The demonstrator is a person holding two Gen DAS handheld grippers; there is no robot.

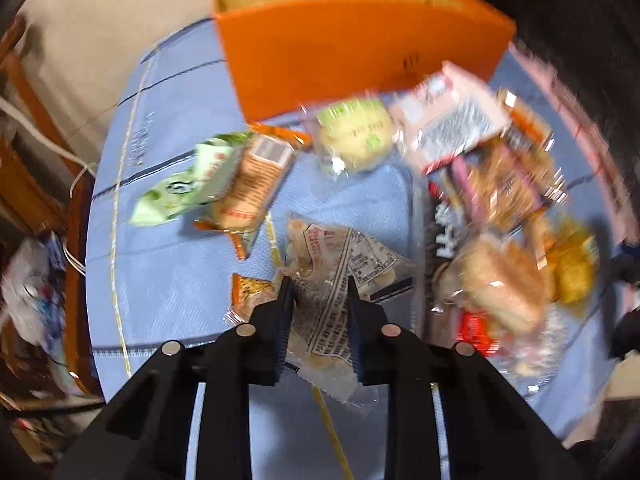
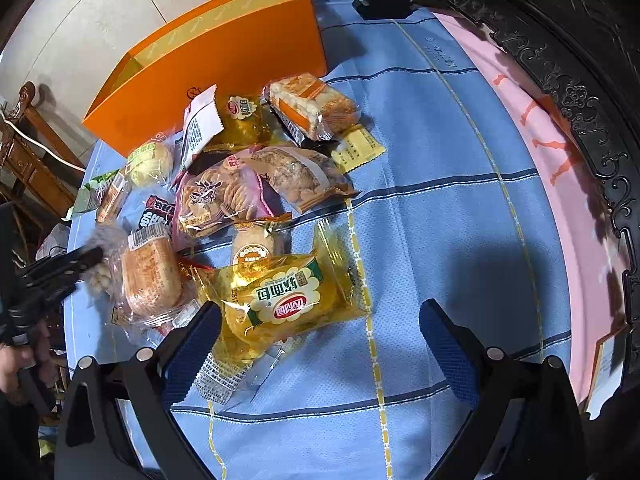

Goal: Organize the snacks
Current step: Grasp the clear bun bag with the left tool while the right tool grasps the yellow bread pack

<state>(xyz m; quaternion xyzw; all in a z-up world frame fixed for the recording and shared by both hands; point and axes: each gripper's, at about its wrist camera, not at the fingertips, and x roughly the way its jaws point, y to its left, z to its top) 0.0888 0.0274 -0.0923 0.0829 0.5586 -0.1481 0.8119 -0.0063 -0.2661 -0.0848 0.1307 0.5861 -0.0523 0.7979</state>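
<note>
blue checked cloth (image 2: pixel 440 208) covers the bench, with an orange box (image 1: pixel 360 52) standing open at its far edge. wrapped snacks (image 2: pixel 224 200) lie heaped on the cloth in front of the box. the left gripper (image 1: pixel 320 280) points steeply down, its jaws narrow and pinching a clear packet (image 1: pixel 332 276) with printed labels at the near side of the heap. the right gripper (image 2: pixel 320 320) hangs with jaws wide apart and holds nothing; a yellow bread packet (image 2: pixel 288 300) lies between its fingers.
</note>
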